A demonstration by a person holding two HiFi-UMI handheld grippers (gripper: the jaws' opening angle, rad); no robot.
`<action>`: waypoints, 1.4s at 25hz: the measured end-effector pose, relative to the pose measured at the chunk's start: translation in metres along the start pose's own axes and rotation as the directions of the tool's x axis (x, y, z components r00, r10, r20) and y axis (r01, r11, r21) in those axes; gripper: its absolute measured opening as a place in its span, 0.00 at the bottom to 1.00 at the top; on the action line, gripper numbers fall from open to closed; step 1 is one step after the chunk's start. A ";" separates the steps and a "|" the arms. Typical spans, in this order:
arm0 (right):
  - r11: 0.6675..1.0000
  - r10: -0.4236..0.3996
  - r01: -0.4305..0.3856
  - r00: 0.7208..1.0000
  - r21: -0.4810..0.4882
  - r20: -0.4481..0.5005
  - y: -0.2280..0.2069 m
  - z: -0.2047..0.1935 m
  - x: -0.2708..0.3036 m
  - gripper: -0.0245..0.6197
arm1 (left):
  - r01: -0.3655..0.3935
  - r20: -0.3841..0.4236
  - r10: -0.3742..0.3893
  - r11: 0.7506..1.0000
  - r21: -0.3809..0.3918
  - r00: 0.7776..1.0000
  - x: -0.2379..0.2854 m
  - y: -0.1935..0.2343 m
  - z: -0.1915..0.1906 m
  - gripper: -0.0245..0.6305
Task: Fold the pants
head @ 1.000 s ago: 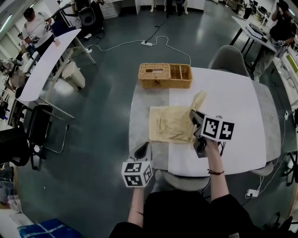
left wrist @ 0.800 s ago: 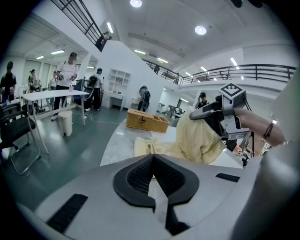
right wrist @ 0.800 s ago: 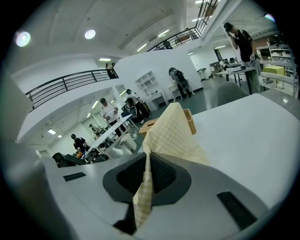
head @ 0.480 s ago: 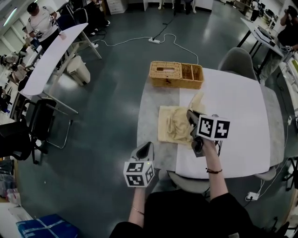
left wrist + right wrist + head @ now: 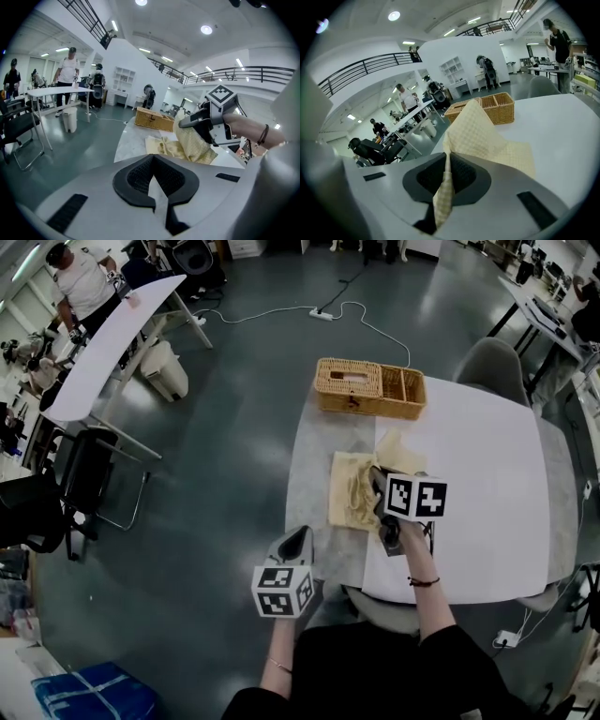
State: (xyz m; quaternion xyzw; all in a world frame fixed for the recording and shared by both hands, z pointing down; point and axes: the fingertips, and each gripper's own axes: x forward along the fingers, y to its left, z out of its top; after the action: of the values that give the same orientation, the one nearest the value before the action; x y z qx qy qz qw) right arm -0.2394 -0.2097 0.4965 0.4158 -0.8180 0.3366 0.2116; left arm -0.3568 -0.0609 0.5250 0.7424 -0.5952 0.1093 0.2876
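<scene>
Pale yellow checked pants (image 5: pixel 352 495) lie bunched on the left half of the white table (image 5: pixel 478 456). My right gripper (image 5: pixel 378 476) is over their right side, shut on a fold of the cloth. That fold (image 5: pixel 480 133) rises in a peak from the jaws of the right gripper (image 5: pixel 446 157). In the left gripper view the pants (image 5: pixel 187 143) hang from the right gripper (image 5: pixel 183 124). My left gripper (image 5: pixel 298 532) hovers at the table's near left corner, apart from the pants. Its pads (image 5: pixel 136 176) meet at the tip of the left gripper (image 5: pixel 152 157) with nothing in them.
A wicker basket (image 5: pixel 370 388) stands at the table's far left edge, also the basket (image 5: pixel 152 118) and basket (image 5: pixel 485 108). A grey chair (image 5: pixel 492 362) is behind the table. Another seat (image 5: pixel 384 610) is at the near edge. People and desks (image 5: pixel 103 343) are far left.
My right gripper has carried the held fold leftward and lower across the pants, so the cloth looks narrower. The left gripper has drifted slightly toward the table's edge.
</scene>
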 end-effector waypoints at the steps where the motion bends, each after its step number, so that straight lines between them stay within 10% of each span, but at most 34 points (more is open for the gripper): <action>1: 1.000 -0.003 0.003 1.000 -0.002 -0.008 0.001 -0.002 0.005 0.08 | -0.002 -0.002 0.002 1.000 -0.002 1.000 0.000 0.002 -0.001 0.05; 35: 0.987 -0.142 0.133 0.986 -0.094 -0.089 0.014 -0.044 0.082 0.09 | -0.003 -0.044 0.001 0.999 -0.047 0.999 0.007 0.025 -0.019 0.05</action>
State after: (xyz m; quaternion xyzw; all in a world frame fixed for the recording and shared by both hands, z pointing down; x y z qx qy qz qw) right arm -0.2941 -0.2159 0.5729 0.4452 -0.7903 0.3044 0.2910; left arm -0.3751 -0.0591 0.5512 0.7322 -0.5920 0.1116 0.3178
